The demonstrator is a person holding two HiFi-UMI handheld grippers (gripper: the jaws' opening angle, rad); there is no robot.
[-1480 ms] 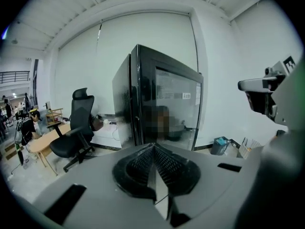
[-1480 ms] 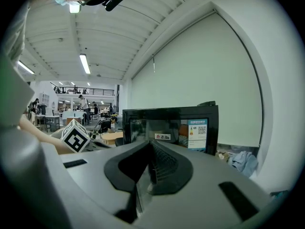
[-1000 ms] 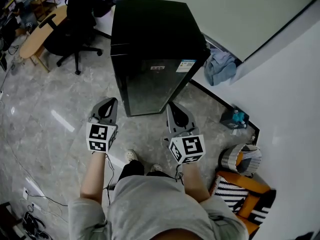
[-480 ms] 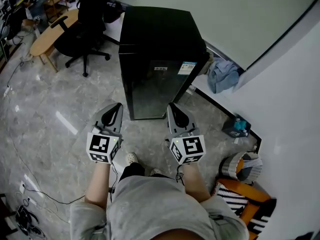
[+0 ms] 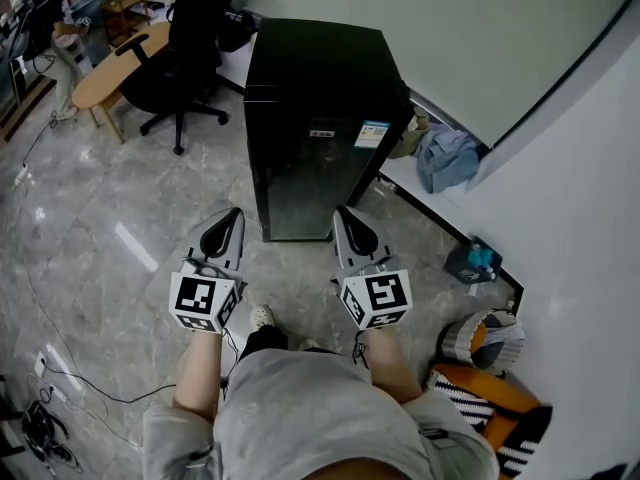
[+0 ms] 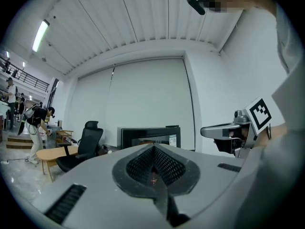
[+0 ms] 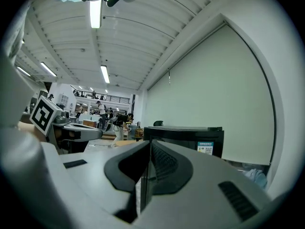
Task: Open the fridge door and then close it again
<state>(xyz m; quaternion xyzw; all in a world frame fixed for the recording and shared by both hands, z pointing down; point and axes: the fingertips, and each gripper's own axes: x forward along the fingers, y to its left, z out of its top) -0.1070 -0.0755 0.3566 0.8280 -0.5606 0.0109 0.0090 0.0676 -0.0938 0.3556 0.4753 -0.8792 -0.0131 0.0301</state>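
Fingers of left gripper (image 5: pixel 234 213) and right gripper (image 5: pixel 341 212) sit closed, empty; fridge (image 5: pixel 312 78) handle not discernible.

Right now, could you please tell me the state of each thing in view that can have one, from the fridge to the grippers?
Tall black fridge: upright, door closed.
Left gripper: jaws shut, nothing between them, short of the fridge.
Right gripper: jaws shut, nothing between them, short of the fridge.
Black office swivel chair: upright, unoccupied.
Blue cloth: crumpled in a heap by the wall.
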